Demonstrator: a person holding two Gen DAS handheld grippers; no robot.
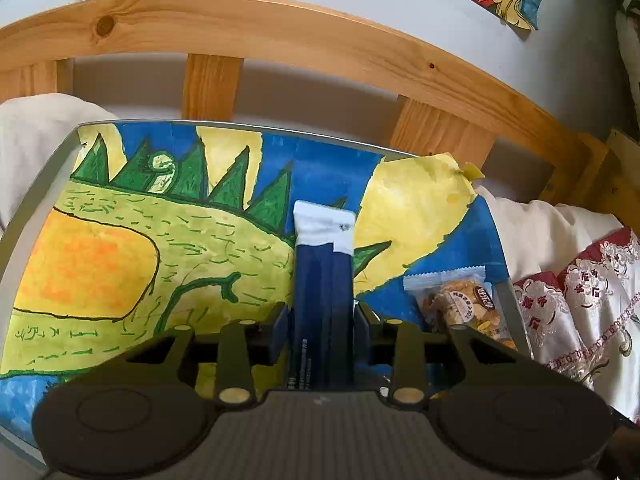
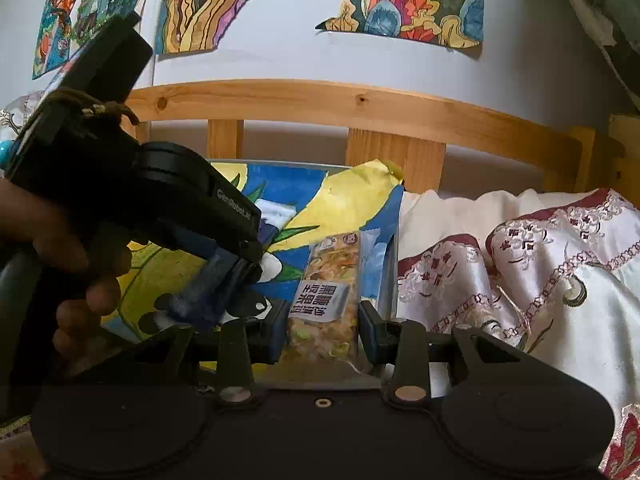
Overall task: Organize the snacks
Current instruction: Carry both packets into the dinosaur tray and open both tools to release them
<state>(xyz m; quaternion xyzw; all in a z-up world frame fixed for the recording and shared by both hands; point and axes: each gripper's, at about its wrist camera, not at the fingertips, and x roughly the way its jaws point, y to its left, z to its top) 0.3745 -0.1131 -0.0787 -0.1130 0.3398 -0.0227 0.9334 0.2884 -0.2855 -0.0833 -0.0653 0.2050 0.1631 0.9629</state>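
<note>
My left gripper (image 1: 322,320) is shut on a dark blue snack packet with a white end (image 1: 322,264), held over a table covered by a painted dinosaur picture (image 1: 160,248). A clear packet of golden crackers (image 1: 464,304) lies at the table's right edge. In the right wrist view, that cracker packet (image 2: 326,300) sits between the fingers of my right gripper (image 2: 324,332); the jaws stand close to its sides and I cannot tell if they press it. The left gripper (image 2: 224,280) with the blue packet (image 2: 200,296) shows at left there.
A wooden bed rail (image 1: 280,36) runs behind the table. White and red embroidered bedding (image 2: 520,272) lies to the right. Paintings (image 2: 408,4) hang on the white wall. The table's grey rim (image 1: 512,312) is beside the crackers.
</note>
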